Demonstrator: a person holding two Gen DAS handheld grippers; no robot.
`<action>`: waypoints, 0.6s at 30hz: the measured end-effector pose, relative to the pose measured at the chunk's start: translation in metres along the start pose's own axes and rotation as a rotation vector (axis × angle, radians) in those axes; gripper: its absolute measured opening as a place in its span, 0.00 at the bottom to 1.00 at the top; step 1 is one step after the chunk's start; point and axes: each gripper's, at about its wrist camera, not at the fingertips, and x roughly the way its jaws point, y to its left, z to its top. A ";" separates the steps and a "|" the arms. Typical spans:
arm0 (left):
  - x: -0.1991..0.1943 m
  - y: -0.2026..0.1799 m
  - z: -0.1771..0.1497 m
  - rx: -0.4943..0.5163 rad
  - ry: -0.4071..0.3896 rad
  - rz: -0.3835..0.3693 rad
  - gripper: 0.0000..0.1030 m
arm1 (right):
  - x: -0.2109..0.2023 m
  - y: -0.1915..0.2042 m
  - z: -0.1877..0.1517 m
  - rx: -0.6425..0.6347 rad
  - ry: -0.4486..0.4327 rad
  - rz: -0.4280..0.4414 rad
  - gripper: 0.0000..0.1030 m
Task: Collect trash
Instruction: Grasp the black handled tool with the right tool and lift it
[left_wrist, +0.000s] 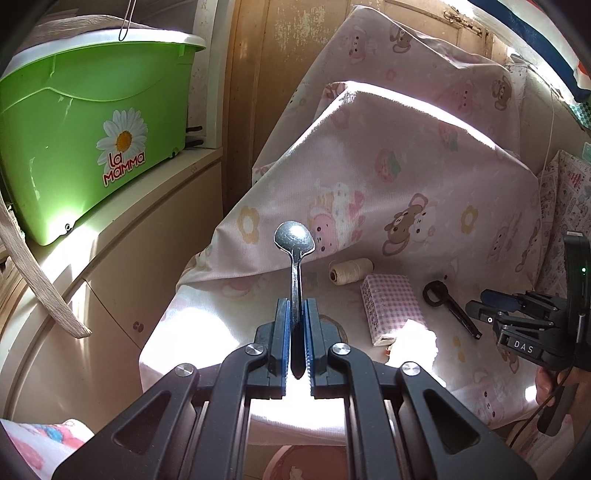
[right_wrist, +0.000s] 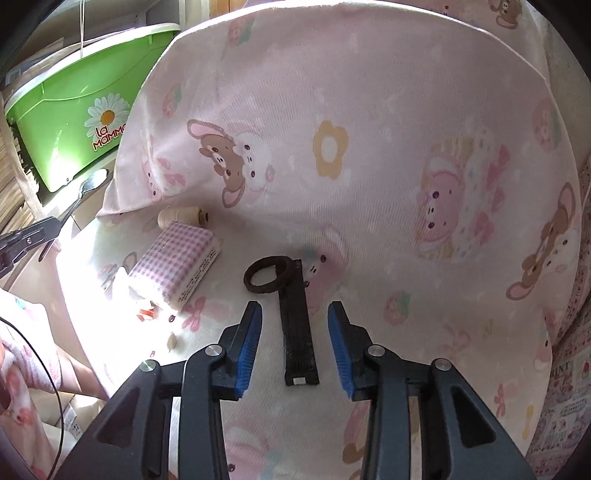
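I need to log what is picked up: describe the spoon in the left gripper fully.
The spoon is shiny, scuffed metal with an oval bowl and a narrow flat handle. The left gripper is shut on its handle, so the bowl sticks out forward, lifted clear of the pink printed sheet. Only the blue pads touch it. Its handle end is hidden.

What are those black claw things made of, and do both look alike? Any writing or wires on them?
Both look alike. The left gripper and right gripper have matte black angular linkage arms with round silver pivot pins and ribbed blue pads. Seen from the left wrist, the right one carries a white "DAS" label, a small green light and a thin dark cable.
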 end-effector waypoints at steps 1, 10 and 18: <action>0.001 -0.001 0.000 0.003 0.000 0.004 0.06 | 0.006 -0.001 0.002 0.004 0.011 0.000 0.38; 0.006 0.002 0.002 -0.010 0.010 -0.005 0.06 | 0.033 0.004 0.000 0.004 0.088 -0.018 0.20; 0.000 0.003 0.005 -0.025 -0.002 -0.028 0.06 | 0.026 -0.017 -0.007 0.106 0.070 -0.104 0.14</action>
